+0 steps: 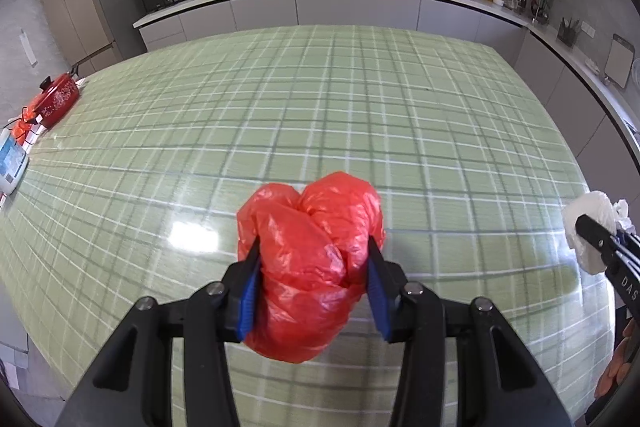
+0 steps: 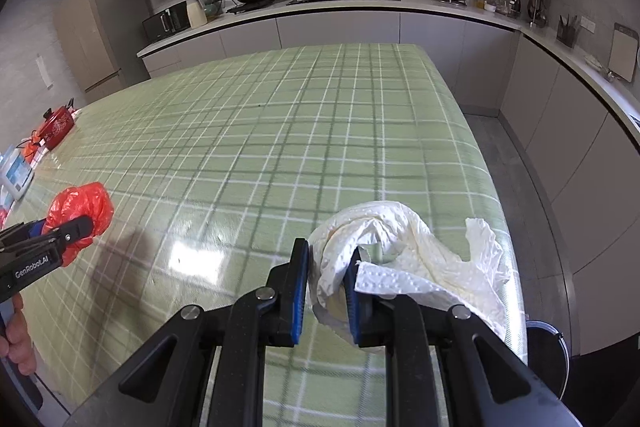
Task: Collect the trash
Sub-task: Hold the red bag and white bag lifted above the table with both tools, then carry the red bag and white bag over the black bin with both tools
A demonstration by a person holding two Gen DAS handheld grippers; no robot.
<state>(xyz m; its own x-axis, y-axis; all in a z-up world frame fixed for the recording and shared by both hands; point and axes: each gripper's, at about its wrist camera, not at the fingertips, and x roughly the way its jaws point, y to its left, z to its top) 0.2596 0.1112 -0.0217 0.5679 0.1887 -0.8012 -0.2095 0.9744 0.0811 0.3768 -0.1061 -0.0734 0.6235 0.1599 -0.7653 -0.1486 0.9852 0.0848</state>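
I find my left claw point(image 1: 314, 255) clamped on a crumpled red plastic bag point(image 1: 310, 259), held above the green checked table point(image 1: 320, 99). My right claw point(image 2: 328, 267) pinches a wad of white paper towel point(image 2: 404, 259) near the table's edge at 3 o'clock. A red pot point(image 1: 58, 99) sits at the table's 9 o'clock edge. The two claws are well apart.

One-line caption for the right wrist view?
Right claw clamps crumpled paper towel above green checked table.
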